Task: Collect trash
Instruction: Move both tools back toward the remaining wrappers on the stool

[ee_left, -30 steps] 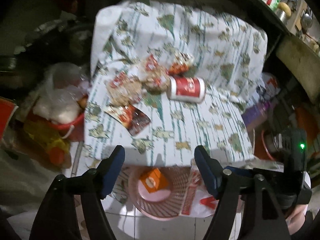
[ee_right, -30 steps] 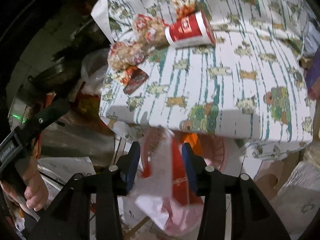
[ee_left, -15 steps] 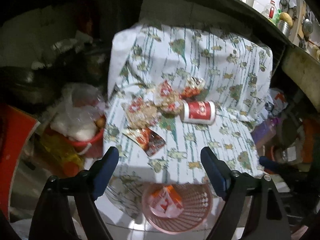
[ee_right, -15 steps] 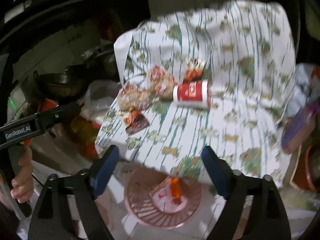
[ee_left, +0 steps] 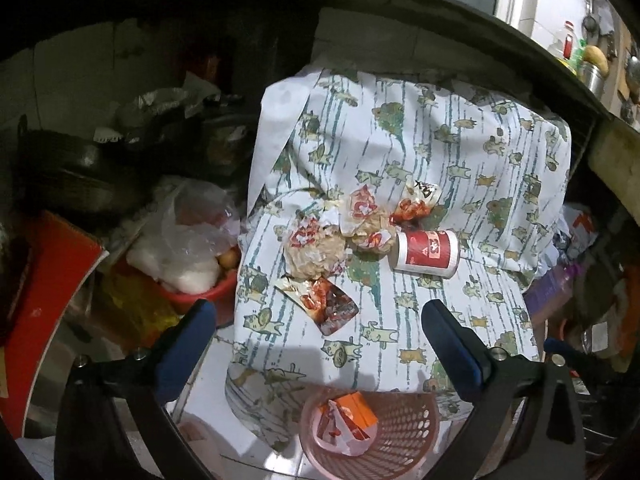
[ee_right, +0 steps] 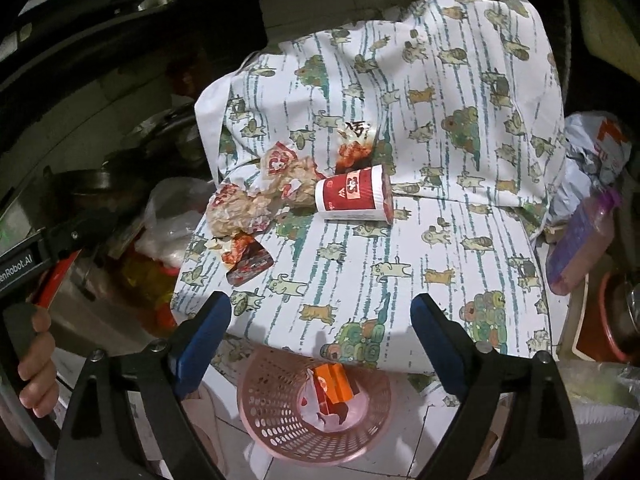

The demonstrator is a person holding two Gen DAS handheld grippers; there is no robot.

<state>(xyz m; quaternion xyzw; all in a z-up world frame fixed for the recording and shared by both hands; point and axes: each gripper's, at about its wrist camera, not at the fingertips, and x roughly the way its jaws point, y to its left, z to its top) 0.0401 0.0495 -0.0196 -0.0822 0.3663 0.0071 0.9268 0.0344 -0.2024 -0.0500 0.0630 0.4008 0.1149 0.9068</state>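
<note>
Left gripper (ee_left: 320,320): black frame with blue finger pads, jaws opening and already wide, nothing between them, raised above the near edge of the covered surface
Right gripper (ee_right: 320,320): same build, jaws opening and wide apart, nothing between the pads, raised above the near edge, angled downward
Hand (ee_right: 36,376): wrapped around the black handle of the left gripper, at the left border of the right wrist view
Surface: white cloth with green stripes and cartoon animal print (ee_left: 460,320), draped over a raised support and up over a backrest-like rise behind
Red-and-white paper cup (ee_left: 426,254): lying on its side on the cloth, mouth toward the right in the right wrist view (ee_right: 352,198)
Crumpled translucent wrappers with red print (ee_left: 316,248): two bunches, touching each other, just left of the cup (ee_right: 256,200)
Flat dark-red foil sachet (ee_left: 328,304): torn open, on the cloth just in front of the wrappers, apart from the cup (ee_right: 248,262)
Small orange-red sauce packet (ee_left: 412,208): behind the cup, close to it (ee_right: 354,150)
Pink perforated plastic basket (ee_left: 400,432): on the tiled floor below the near cloth edge (ee_right: 280,412)
Basket contents: orange carton (ee_right: 332,382) and white-and-red wrapper (ee_left: 336,432), lying inside
Red bowl holding clear plastic bags (ee_left: 192,292): on the floor left of the covered surface
</note>
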